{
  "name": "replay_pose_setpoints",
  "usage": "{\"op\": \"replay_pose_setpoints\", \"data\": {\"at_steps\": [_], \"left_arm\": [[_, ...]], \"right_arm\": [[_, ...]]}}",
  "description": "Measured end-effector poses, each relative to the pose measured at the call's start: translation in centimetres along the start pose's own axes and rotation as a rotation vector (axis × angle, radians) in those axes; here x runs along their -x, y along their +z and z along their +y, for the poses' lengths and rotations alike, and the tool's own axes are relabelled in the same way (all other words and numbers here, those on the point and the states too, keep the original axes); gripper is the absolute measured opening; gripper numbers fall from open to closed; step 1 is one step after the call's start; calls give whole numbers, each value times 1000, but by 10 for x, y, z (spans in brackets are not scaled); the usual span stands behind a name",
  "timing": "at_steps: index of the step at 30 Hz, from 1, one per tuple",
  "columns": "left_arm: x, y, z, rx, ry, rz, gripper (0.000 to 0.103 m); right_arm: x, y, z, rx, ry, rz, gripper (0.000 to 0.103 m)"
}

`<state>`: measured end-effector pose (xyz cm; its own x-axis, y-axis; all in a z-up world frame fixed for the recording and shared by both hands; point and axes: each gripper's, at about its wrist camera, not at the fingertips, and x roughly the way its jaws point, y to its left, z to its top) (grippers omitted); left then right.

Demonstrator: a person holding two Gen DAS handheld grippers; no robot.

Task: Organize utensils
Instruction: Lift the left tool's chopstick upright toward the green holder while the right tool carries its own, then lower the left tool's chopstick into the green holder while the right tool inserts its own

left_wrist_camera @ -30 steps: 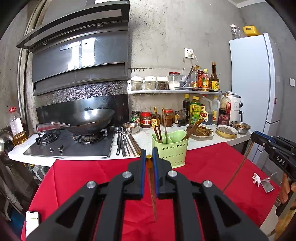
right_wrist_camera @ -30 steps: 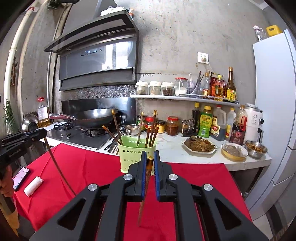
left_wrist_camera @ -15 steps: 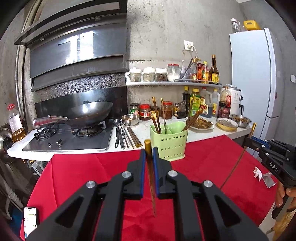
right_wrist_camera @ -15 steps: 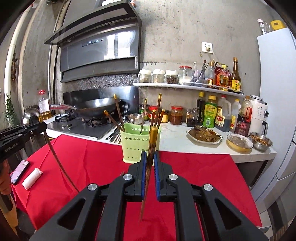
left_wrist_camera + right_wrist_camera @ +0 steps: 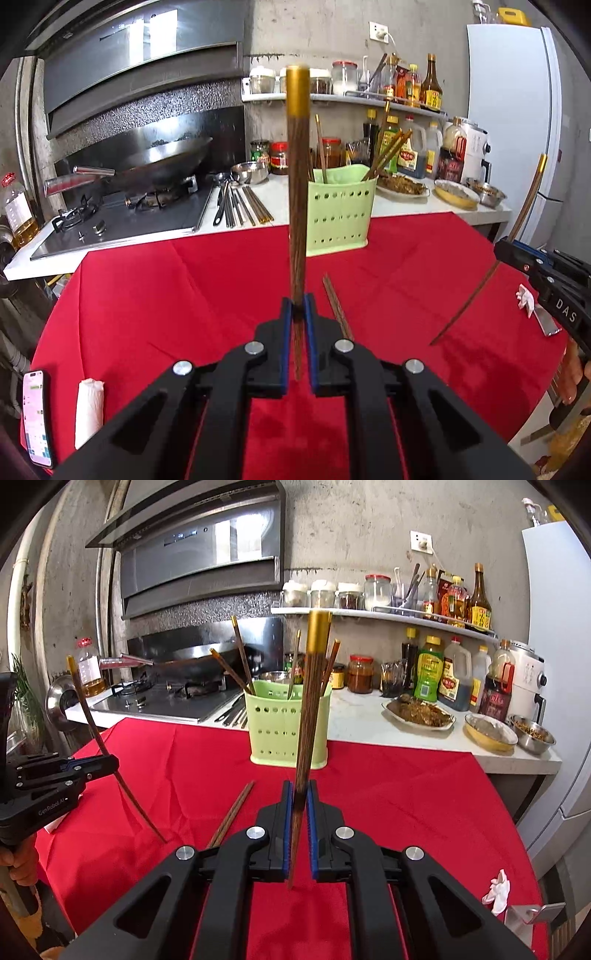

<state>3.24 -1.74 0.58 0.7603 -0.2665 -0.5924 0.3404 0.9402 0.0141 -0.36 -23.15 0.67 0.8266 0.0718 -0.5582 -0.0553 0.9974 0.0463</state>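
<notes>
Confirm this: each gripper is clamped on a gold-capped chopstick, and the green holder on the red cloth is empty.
Not quite. The green holder is not empty: several chopsticks already stand in it, as the right wrist view shows. The rest holds: the left gripper and right gripper each have their jaws clamped on a gold-capped chopstick, and the holder stands on the red cloth.

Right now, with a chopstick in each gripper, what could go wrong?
1. The left gripper and right gripper pinch each chopstick near its thin tip, so the long top might wobble or slip.
2. The green holder already has chopsticks leaning inside; a new one could knock them.
3. Another chopstick lies on the red cloth and might get bumped.
</notes>
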Motion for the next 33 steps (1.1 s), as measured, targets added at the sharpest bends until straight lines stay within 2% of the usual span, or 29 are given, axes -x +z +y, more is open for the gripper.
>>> {"op": "replay_pose_setpoints", "data": {"at_steps": [5,12,18,25,29,33], "left_arm": [[0,-1,1,2,-7,-4,7],[9,18,-4,-8,-22,-90,7],[4,65,-17,-30,-61,-223,7],[-11,131,-24,-32,-76,-323,7],[-22,165,-27,-38,-79,-352,7],[-46,187,-31,-36,-82,-338,7]], "right_arm": [[1,-2,1,-2,4,-5,7],[2,9,0,7,11,-44,7],[-9,52,-1,8,58,-135,7],[-33,106,1,45,47,-243,7],[-47,139,-3,53,35,-296,7],[-70,159,-11,41,37,-298,7]]}}
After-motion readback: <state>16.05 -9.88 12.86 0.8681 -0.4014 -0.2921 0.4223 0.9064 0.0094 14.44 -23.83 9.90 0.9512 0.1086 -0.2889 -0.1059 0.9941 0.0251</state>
